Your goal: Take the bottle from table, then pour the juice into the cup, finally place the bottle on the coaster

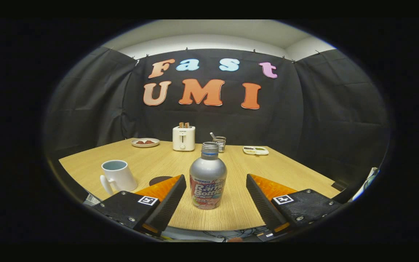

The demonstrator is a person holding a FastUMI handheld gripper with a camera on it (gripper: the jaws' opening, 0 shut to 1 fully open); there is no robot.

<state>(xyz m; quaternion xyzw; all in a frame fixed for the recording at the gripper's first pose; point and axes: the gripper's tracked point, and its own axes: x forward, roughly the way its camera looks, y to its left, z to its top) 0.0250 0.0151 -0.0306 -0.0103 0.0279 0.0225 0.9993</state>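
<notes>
the pale wood-grain counter (267, 171) carries everything. near its front edge stands the silver metal bottle with a printed label (208, 176), upright and capped, between the spread fingers of the claw (216, 198) — neither touches it. the white ceramic cup (118, 176) sits toward the left edge, a dark round coaster (158, 179) just beside it. still the first step — next, close squarely on the bottle's body.

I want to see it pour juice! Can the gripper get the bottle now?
Probably yes. The gripper is open, and the silver bottle stands upright between its fingers with gaps both sides and nothing in the way.
</notes>
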